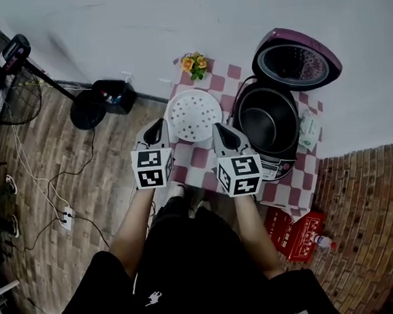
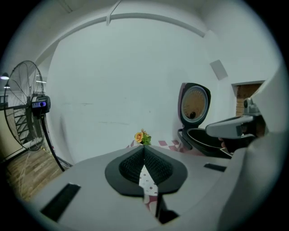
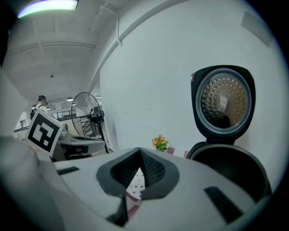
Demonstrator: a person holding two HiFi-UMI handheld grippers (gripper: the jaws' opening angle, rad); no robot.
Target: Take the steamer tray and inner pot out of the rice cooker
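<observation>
Wood-plank floor, white wall, and a small worktop (image 1: 221, 82) under a pink-and-white checked cloth. On the cloth, just left of the rice cooker (image 1: 277, 169): steamer tray (image 1: 193, 115), white and perforated, lying flat, already out. Inside the cooker, below the raised lid (image 1: 297, 58): inner pot (image 1: 268, 120), dark, seated in the body, not yet lifted. Looks like the gap between the two halves of the task, with the tray done and the pot to come. Calls next for swinging over to the cooker's mouth, parting the jaws, and taking the pot's rim, probably one gripper to each side, then lifting straight up to clear the body. Risks tipping the pot if gripped on one side only. Left gripper (image 1: 157, 124): jaws fully closed, pads meeting, nothing between them, poised over the tray's left edge and touching nothing. Right gripper (image 1: 222, 128): jaws likewise closed and empty, held above the cloth between tray and cooker, clear of both. Beyond, yellow flowers (image 1: 195, 64) at the back of the cloth, a fan (image 1: 6, 87) off to the left.
</observation>
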